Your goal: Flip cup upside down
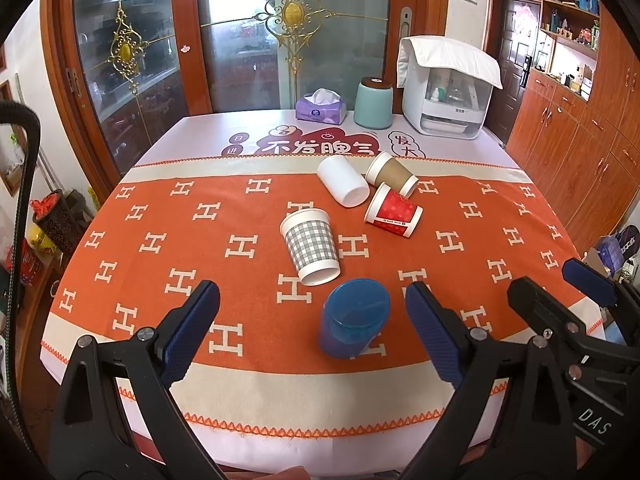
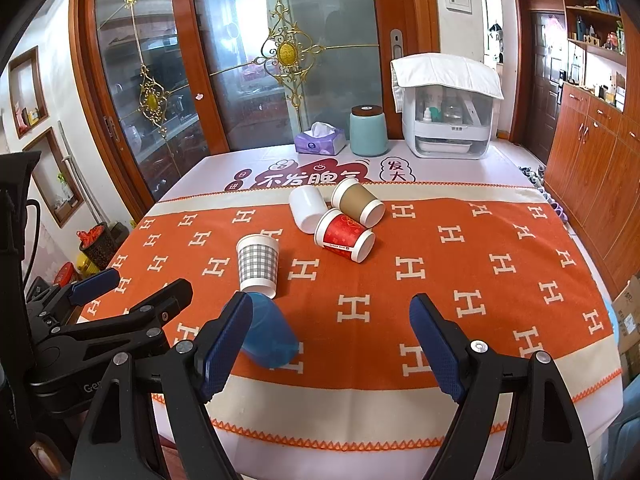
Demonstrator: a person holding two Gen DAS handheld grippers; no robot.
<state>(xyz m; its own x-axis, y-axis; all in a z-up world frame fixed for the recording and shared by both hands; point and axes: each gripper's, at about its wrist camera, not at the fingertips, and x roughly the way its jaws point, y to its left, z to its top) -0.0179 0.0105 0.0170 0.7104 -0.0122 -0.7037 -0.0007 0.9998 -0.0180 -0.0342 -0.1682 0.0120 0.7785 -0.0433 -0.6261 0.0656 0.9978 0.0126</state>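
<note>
Several cups are on the orange cloth [image 1: 200, 240]. A blue plastic cup [image 1: 354, 316] stands base up near the front edge; in the right wrist view [image 2: 268, 332] my left finger partly hides it. A grey checked paper cup [image 1: 311, 246] [image 2: 257, 264] lies on its side behind it. A white cup [image 1: 343, 180] [image 2: 307, 206], a brown cup [image 1: 391, 174] [image 2: 357, 202] and a red cup [image 1: 393, 211] [image 2: 344, 234] lie on their sides further back. My left gripper [image 1: 312, 332] is open, with the blue cup between its fingers, untouched. My right gripper [image 2: 332, 344] is open and empty, to the right of the blue cup.
At the table's far edge stand a purple tissue box [image 1: 321, 110], a teal canister [image 1: 374, 102] and a white appliance [image 1: 448, 92] under a cloth. Glass sliding doors are behind the table. Wooden cabinets [image 1: 580, 160] line the right side. A bin [image 1: 56, 220] stands on the floor at left.
</note>
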